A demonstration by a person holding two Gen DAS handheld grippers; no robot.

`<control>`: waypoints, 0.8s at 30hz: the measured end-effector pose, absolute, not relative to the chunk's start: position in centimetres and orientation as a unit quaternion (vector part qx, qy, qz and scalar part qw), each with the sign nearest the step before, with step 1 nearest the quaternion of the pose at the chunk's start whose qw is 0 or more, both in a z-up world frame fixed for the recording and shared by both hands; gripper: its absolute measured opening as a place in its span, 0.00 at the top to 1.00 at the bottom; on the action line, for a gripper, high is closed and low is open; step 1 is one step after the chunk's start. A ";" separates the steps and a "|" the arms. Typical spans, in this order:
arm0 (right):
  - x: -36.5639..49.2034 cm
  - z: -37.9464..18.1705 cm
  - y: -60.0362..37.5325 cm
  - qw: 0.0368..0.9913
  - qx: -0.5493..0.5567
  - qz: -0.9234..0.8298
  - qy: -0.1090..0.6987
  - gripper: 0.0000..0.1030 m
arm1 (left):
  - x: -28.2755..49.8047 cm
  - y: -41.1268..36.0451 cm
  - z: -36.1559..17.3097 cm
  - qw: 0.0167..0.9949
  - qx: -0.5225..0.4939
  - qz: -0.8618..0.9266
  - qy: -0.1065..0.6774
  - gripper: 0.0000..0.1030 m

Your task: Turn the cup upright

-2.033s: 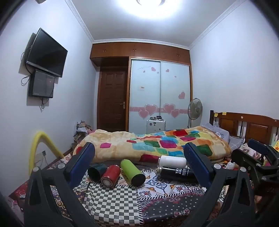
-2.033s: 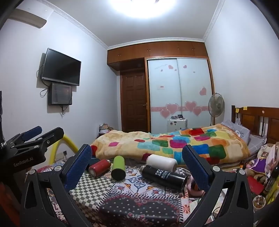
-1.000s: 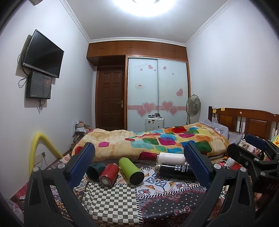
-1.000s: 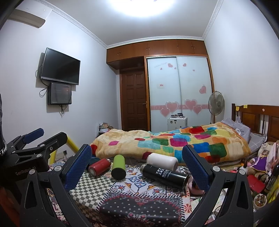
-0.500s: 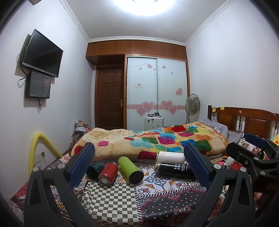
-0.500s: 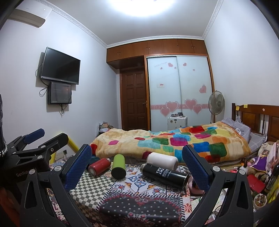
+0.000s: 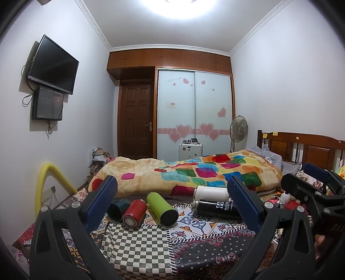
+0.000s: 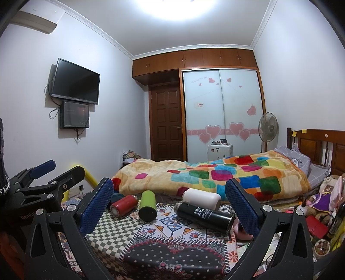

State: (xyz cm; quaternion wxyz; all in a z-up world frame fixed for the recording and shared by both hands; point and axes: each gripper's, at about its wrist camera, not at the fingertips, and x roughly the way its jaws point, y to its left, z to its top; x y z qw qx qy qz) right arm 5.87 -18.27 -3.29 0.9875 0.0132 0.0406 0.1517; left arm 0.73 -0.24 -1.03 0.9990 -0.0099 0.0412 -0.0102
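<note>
Both views are brightly and evenly lit by a ceiling lamp (image 7: 179, 6) at the top centre, which blows out to pure white glare and washes the surrounding ceiling; the walls take a cool, bluish-white cast; the wall-mounted television (image 7: 52, 65) throws a soft shadow onto the wall beside it; the fisheye lens bends the wall edges and cornices into curves and leaves black vignetting in the corners; focus is sharp across the bed (image 8: 207, 174) and the patterned tablecloth (image 8: 172, 241), with no motion blur visible.

"GenRo" on left tool (image 8: 41, 185)
</note>
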 end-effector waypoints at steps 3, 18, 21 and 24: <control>5.8 -3.2 -18.2 0.987 0.013 0.152 0.041 0.00 | 0.8 -0.2 -1.1 0.999 -0.009 -0.011 0.041 0.00; 6.0 -3.4 -17.9 0.987 0.012 0.154 0.049 0.00 | 1.0 0.0 -1.4 0.999 -0.011 -0.014 0.046 0.00; 6.5 -3.6 -17.8 0.987 0.008 0.153 0.055 0.00 | 1.3 0.1 -1.6 0.999 -0.013 -0.015 0.049 0.00; 7.0 -4.0 -17.7 0.986 0.005 0.153 0.064 0.00 | 1.9 0.3 -1.9 0.998 -0.014 -0.017 0.055 0.00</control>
